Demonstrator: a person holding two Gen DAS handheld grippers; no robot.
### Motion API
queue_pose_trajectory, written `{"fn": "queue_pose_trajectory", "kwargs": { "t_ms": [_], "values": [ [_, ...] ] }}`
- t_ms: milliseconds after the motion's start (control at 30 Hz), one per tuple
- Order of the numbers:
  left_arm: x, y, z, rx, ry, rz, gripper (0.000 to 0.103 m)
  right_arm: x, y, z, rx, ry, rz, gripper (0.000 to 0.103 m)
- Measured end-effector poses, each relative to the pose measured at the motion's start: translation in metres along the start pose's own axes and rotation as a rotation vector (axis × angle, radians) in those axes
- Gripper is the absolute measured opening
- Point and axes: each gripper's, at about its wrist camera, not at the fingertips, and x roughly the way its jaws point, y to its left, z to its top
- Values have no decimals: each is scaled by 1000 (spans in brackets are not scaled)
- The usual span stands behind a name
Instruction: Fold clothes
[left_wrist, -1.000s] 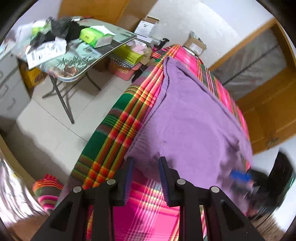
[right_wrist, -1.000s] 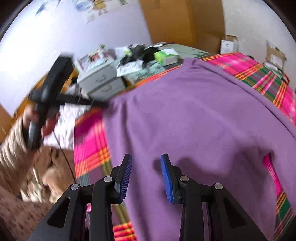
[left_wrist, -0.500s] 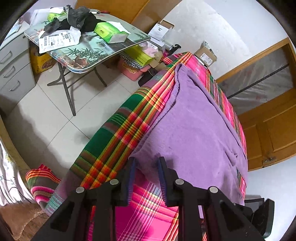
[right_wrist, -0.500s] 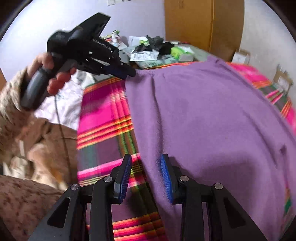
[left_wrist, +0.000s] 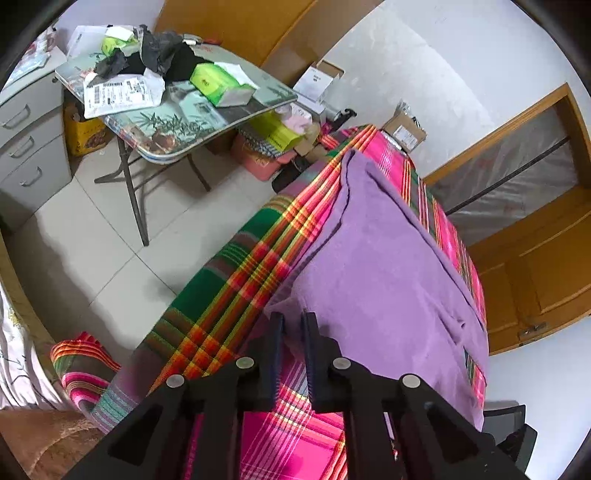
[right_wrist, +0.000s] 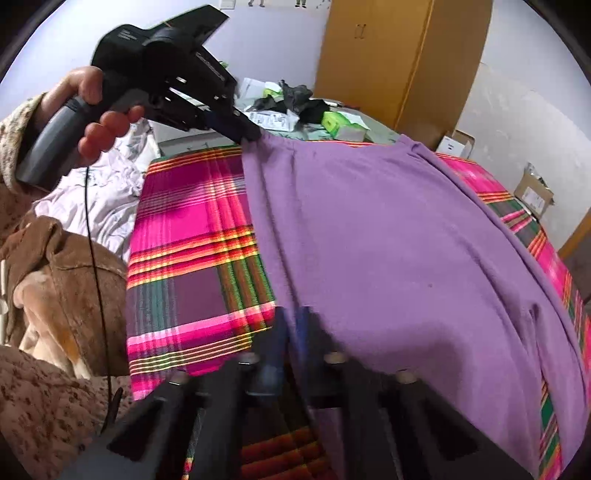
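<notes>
A purple garment (left_wrist: 388, 277) lies spread flat on a bed covered by a pink, green and orange plaid cloth (left_wrist: 229, 295). In the left wrist view my left gripper (left_wrist: 292, 321) is shut on the garment's near corner. The right wrist view shows that same left gripper (right_wrist: 251, 137), held by a hand (right_wrist: 92, 110), pinching a bunched corner of the purple garment (right_wrist: 406, 240) at the far side. My right gripper (right_wrist: 293, 321) is blurred, with its jaws drawn close on the garment's near edge, beside the plaid cloth (right_wrist: 192, 221).
A cluttered folding table (left_wrist: 207, 122) and a grey drawer unit (left_wrist: 26, 147) stand on the tiled floor left of the bed. Cardboard boxes (left_wrist: 404, 133) sit past its far end, near a wooden door (left_wrist: 535, 277). White bedding (right_wrist: 103, 184) and a brown fleece (right_wrist: 55, 277) lie beside the person.
Both grippers went from open to shut on the purple garment. The left one moved onto its corner. The right one slid left to the garment's near edge.
</notes>
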Motion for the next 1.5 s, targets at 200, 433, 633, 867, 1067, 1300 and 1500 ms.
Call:
{"fn": "queue_pose_trajectory", "kwargs": {
  "t_ms": [200, 433, 633, 867, 1067, 1300, 1500],
  "values": [
    [-6, 1, 3, 5, -34, 7, 10, -19, 7, 13, -4, -69, 8, 3],
    [6, 8, 2, 6, -6, 44, 11, -2, 10, 16, 19, -20, 60, 3],
    [4, 0, 3, 35, 12, 102, 13, -4, -9, 16, 83, -2, 138, 9],
    [-18, 3, 11, 45, -42, 191, 13, -26, -48, 7, 195, -33, 222, 14],
    [-4, -33, 18, 141, -24, 166, 13, -47, -98, -2, 291, -48, 141, 14],
    [27, -84, 35, 270, 6, 140, 13, -59, -163, -10, 378, -53, -12, 14],
    [55, -125, 51, 383, 34, 139, 13, -50, -193, -4, 411, -52, -37, 15]
  ]
}}
